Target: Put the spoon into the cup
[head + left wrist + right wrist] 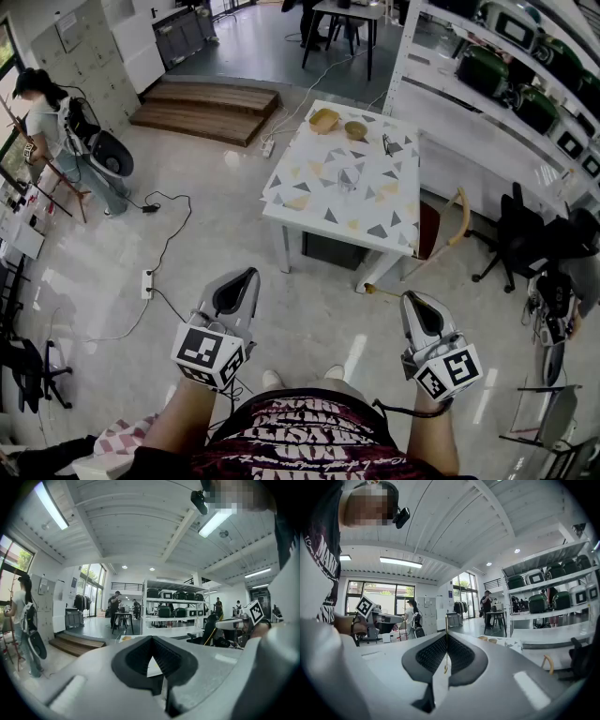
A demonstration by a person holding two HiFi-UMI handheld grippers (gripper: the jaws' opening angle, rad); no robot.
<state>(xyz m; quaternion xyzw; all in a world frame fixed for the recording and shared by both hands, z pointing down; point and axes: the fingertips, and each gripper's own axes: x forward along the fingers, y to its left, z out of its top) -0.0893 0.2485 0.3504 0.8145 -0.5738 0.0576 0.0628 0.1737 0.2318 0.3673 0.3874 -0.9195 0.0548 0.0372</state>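
Counter with a triangle-print cloth stood well ahead of the person. Bare floor lay between it and the left claw and right claw. On the counter, a clear cup stood near the middle and two bowls sat at the far end. A thin dark item lay right of the bowls, apart from the cup. It was probably the spoon, but too small to be sure.

A dark box sat under the counter and a wooden chair stood at its right side. A black office chair was farther right, and shelves with green cases ran along the right wall. A wooden step lay beyond the counter. A power strip and cable lay on the floor at left, and another person stood at far left.

Only the head view showed the cup and the counter-top layout. The left gripper view showed the shelves front-on and people at a far table. The right gripper view showed windows and, small past the jaws, the bowls.

Both claws were held low before the person's waist. Each gripper view showed its jaws pressed together at the tips, gripping nothing and touching nothing.
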